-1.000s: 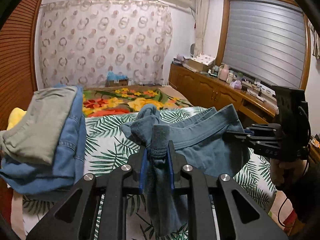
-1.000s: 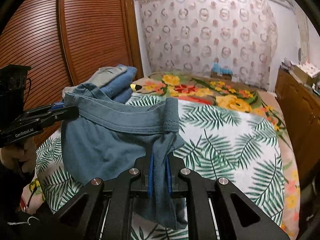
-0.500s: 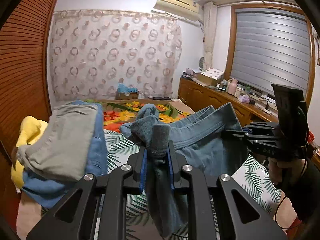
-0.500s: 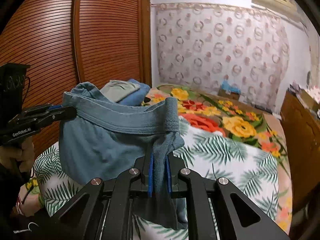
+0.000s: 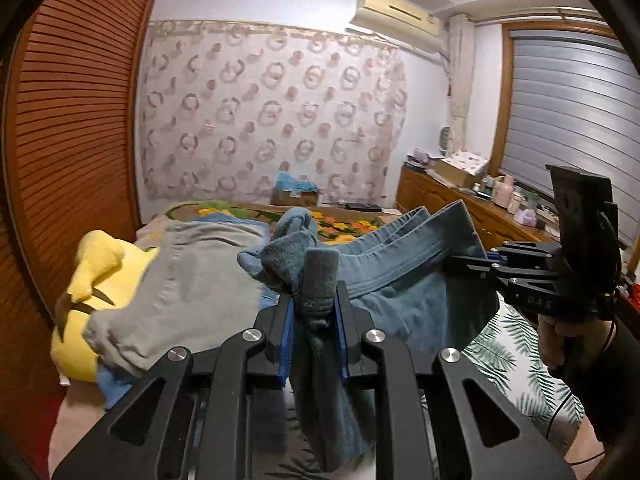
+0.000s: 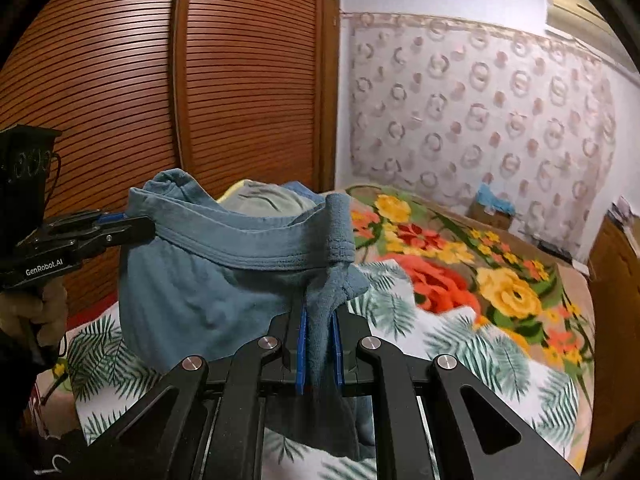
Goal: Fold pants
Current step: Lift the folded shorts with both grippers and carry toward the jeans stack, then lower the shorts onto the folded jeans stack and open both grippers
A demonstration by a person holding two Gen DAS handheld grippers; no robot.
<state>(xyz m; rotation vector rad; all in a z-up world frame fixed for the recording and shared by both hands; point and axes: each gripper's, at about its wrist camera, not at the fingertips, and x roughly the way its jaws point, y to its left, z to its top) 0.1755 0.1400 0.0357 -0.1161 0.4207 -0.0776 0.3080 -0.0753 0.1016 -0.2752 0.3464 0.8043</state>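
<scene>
Both grippers, left gripper (image 5: pixel 314 312) and right gripper (image 6: pixel 320 344), clamped the pants (image 6: pixel 208 280) aloft by the waistband; no fold was made yet.

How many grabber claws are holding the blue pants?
2. The left gripper pinches one end of the blue pants' waistband; the right gripper pinches the other end. None looks hidden.

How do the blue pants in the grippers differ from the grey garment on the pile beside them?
The blue pants hang in the air, with the waistband stretched between the left hand-held gripper and the right hand-held gripper; the grey garment lies folded on the pile, untouched. The pants are teal-blue, the garment pale grey-green. The pants are open and loose; the garment is flat. Both are soft cloth.
</scene>
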